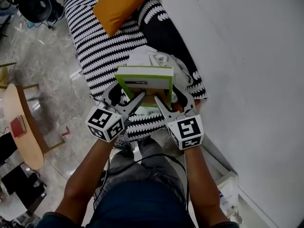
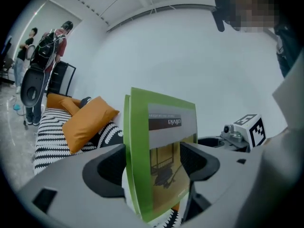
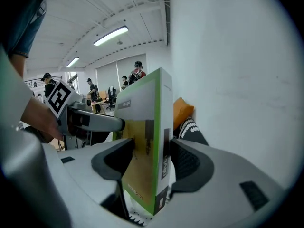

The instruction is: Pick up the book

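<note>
A green-covered book [image 1: 145, 81] stands on edge, held up in the air above the striped sofa [image 1: 95, 46]. Both grippers hold its lower part. My left gripper [image 1: 135, 102] clamps the book's left side, and my right gripper [image 1: 162, 106] clamps its right side. In the left gripper view the book [image 2: 161, 151] fills the gap of the left gripper [image 2: 154, 163], with both dark pads against its covers. The book [image 3: 142, 141] sits the same way in my right gripper [image 3: 148, 160] in the right gripper view, spine toward the camera.
An orange cushion [image 1: 121, 4] lies on the sofa's far end, and crumpled white cloth [image 1: 159, 58] lies under the book. A white wall [image 1: 247, 80] runs along the right. A round wooden table [image 1: 19, 127] stands at the left. People [image 2: 47, 46] stand far back.
</note>
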Tool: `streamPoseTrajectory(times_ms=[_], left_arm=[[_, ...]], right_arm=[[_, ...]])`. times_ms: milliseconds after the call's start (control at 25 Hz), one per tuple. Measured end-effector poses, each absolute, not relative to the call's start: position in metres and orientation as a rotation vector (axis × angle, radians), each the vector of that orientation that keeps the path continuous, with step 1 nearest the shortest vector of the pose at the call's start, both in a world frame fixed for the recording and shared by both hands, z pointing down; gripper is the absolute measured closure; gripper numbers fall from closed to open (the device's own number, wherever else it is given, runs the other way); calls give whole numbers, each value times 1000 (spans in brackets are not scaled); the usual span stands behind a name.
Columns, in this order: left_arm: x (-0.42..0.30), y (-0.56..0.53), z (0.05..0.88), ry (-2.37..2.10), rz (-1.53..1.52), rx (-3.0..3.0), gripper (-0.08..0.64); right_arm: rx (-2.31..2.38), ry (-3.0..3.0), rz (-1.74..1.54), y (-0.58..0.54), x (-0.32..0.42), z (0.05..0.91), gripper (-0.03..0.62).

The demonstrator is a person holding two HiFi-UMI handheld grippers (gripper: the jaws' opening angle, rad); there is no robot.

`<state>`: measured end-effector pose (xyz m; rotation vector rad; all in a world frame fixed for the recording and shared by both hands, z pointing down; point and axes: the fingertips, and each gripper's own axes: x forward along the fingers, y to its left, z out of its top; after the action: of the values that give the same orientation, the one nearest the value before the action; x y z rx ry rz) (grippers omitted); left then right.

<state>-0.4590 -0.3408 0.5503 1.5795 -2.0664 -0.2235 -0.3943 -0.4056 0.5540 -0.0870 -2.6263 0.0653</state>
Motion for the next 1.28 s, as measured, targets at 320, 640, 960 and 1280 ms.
streamPoseTrajectory(times_ms=[320, 640, 960, 1280], left_arm=[[-448, -311, 453, -2179, -225, 1696, 221], [-425, -280, 381, -2259, -196, 1812, 221], [-407, -240, 316, -2353, -196, 1900, 216], [-388, -195, 270, -2420, -198, 1968, 215]], right_arm=[[-67, -2762, -51, -377, -384, 460, 329], [-39, -2856, -131, -346, -362, 389, 328], [11, -2948, -178, -303, -345, 324, 334], [29, -3002, -258, -259, -326, 279, 336]])
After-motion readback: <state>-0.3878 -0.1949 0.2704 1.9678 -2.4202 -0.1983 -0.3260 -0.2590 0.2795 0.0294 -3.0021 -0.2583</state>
